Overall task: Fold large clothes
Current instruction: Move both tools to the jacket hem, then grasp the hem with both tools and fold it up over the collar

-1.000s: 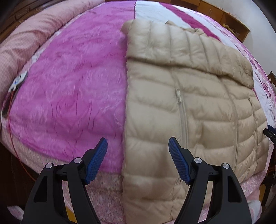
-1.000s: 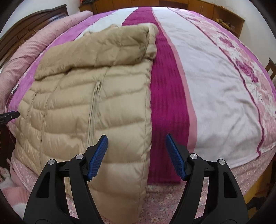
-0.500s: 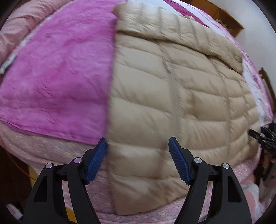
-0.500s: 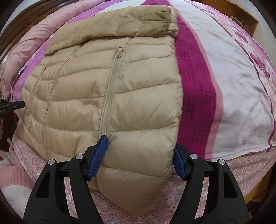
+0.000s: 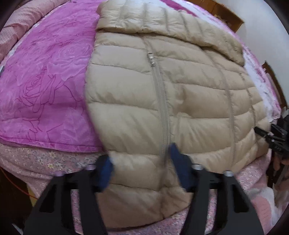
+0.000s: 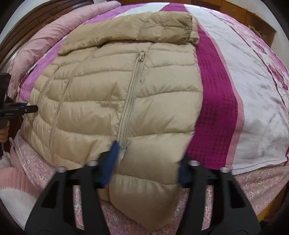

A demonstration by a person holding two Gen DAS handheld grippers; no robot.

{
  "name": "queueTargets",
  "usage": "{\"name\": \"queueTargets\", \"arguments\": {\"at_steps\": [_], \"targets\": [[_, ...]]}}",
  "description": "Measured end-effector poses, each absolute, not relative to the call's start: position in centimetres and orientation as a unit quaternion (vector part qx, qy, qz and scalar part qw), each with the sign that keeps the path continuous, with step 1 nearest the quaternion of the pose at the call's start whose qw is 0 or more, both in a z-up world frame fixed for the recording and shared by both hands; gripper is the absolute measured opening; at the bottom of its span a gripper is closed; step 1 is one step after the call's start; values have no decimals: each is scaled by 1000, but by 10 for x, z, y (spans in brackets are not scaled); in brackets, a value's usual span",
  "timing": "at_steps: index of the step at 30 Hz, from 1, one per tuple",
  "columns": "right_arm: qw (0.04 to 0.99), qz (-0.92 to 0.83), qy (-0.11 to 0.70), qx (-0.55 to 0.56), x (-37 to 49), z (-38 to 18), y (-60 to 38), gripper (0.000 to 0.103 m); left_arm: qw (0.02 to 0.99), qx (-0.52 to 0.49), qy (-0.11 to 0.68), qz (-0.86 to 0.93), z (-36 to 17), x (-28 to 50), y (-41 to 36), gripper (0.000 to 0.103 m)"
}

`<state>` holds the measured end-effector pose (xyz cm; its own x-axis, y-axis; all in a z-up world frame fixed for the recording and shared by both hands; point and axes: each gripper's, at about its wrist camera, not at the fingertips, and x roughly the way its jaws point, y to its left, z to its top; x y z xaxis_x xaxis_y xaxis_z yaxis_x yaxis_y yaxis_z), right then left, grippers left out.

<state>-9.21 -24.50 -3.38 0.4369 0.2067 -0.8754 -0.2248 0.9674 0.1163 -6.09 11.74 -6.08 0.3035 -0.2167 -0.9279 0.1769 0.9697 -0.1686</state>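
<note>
A beige quilted down jacket (image 5: 180, 86) lies flat on the bed, sleeves folded in, its hem hanging over the near bed edge; it also shows in the right wrist view (image 6: 126, 94). My left gripper (image 5: 140, 162) is open, its blue pads (image 5: 106, 170) either side of the hem's left corner. My right gripper (image 6: 148, 162) is open, its pads (image 6: 110, 160) straddling the hem's right corner beside the zipper (image 6: 130, 101). Each gripper shows at the other view's edge: the right gripper (image 5: 271, 137) and the left gripper (image 6: 16, 110).
The jacket rests on a magenta rose-patterned blanket (image 5: 45, 86) and a striped white and purple bedspread (image 6: 243, 90). A floral pink bed skirt (image 6: 252, 184) hangs below. Pink pillows (image 6: 45, 39) and a wooden headboard (image 6: 18, 32) lie at the left, wooden cabinets (image 6: 252, 16) beyond.
Both grippers have moved forward and down onto the jacket's hem; the jaws now straddle the hem corners and have narrowed slightly.
</note>
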Motion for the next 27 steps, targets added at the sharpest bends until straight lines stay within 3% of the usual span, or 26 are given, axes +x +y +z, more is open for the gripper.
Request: {"name": "queueTargets", "arguments": {"at_steps": [2, 3, 7, 19, 27], "targets": [[852, 129, 507, 5, -92, -27, -247, 23, 803, -23, 581, -132, -57, -60, 117, 27], [855, 133, 502, 16, -93, -22, -250, 17, 803, -23, 579, -140, -53, -61, 116, 22], [864, 143, 482, 37, -99, -1, -253, 12, 806, -20, 570, -158, -36, -65, 119, 12], [878, 161, 447, 63, -124, 59, -255, 10, 821, 10, 537, -193, 35, -87, 120, 9], [873, 173, 450, 80, -151, 89, -264, 10, 809, -25, 547, -212, 58, -110, 133, 9]]}}
